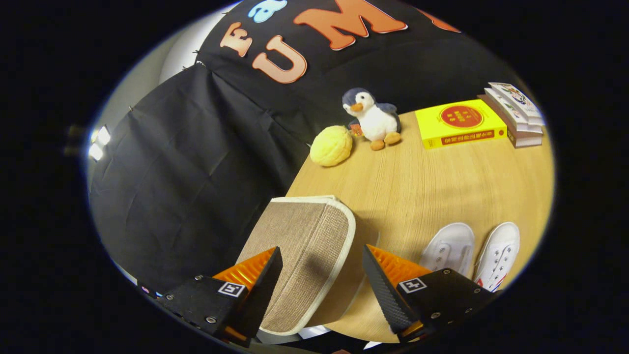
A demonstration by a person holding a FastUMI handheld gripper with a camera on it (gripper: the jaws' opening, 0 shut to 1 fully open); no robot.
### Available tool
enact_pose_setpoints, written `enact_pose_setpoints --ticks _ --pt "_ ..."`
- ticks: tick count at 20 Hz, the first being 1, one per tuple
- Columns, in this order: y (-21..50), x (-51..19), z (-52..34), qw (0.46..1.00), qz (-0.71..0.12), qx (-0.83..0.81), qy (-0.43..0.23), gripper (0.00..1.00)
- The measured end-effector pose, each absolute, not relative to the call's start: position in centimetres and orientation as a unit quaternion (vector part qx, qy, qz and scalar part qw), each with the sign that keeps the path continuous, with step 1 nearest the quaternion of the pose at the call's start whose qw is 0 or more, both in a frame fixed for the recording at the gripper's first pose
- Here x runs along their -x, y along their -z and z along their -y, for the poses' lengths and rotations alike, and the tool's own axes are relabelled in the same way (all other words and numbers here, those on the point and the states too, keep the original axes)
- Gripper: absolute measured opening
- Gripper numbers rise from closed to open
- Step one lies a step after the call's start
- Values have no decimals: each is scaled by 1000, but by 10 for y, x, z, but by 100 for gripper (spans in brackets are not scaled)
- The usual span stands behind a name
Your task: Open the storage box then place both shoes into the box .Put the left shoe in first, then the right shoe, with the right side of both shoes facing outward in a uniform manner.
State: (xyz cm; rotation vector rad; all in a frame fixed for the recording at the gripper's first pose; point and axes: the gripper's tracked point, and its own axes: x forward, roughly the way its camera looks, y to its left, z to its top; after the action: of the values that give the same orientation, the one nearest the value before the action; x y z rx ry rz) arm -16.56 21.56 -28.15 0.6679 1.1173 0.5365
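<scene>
Your tool (322,275) is wide open and holds nothing, its fingers on either side of the box lid (302,255) without touching, so the box is not opened and both shoes (474,253) wait on the surface (417,182).

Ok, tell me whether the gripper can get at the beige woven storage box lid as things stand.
Probably yes. The gripper has its jaws open with the beige woven storage box lid lying between them, nothing in the way; the white canvas shoes sit off to the side on the wooden table.
</scene>
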Motion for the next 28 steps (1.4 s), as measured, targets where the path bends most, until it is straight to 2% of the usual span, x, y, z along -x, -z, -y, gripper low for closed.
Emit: enact_pose_setpoints --ticks 8,12,14,19,22,24,28 --pt "301 183 -251 709 -554 -343 -267 97" --pt "284 188 -258 689 -560 -361 -284 97" --pt "274 189 -255 688 -559 -364 -288 93" --pt "235 173 -248 688 -534 -393 -296 75" --pt "212 162 -253 699 -511 -393 -310 72" --pt "201 159 -260 701 -503 -388 -323 66" --pt "176 161 -285 699 -493 -379 -352 48"
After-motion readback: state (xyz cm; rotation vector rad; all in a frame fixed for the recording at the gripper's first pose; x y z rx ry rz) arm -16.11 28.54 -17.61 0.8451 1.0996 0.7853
